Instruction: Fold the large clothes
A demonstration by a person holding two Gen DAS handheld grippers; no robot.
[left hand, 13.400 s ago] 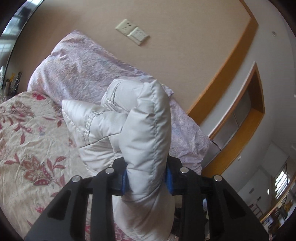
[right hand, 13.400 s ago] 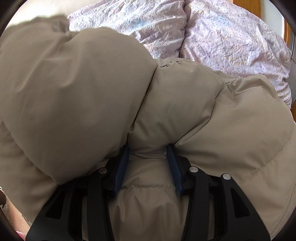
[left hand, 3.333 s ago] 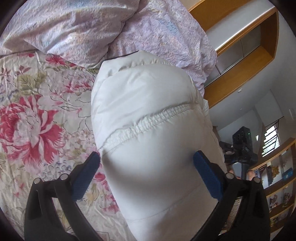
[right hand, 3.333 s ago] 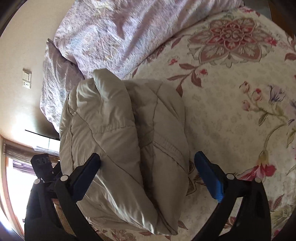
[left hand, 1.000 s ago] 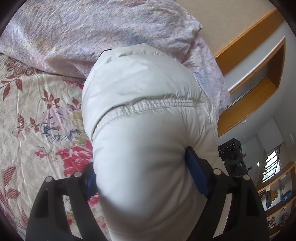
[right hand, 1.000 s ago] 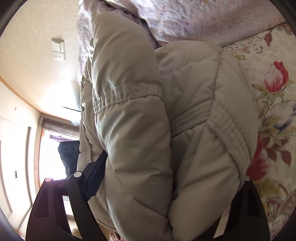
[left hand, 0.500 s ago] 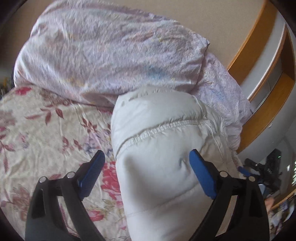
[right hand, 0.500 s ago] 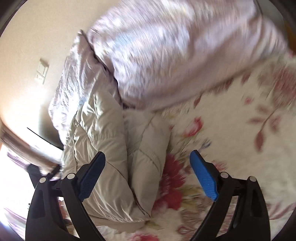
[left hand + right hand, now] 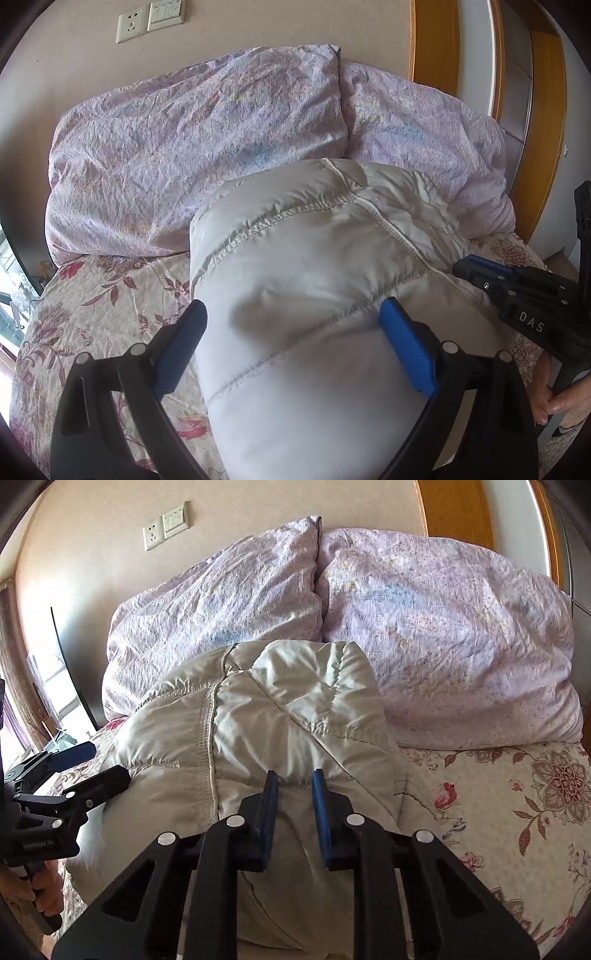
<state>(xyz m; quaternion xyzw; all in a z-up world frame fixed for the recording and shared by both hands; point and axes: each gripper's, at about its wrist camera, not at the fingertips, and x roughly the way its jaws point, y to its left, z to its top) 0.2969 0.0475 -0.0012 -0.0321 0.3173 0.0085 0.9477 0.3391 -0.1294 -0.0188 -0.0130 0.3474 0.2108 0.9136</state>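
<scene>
On floral bedspread [image 9: 535, 812], folded puffer jacket [image 9: 314, 295] laid against lilac pillows [image 9: 192, 162] at 12 o'clock. Left gripper [image 9: 291, 350] spread wide astride jacket, pads seemingly not pressing. Right gripper [image 9: 293, 812] jaws just closed, pinching jacket fabric fold. Wall sockets [image 9: 166, 526] seen at 11 o'clock.

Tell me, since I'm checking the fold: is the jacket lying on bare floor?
No, the folded jacket rests on the floral bedspread, against the lilac pillows.
</scene>
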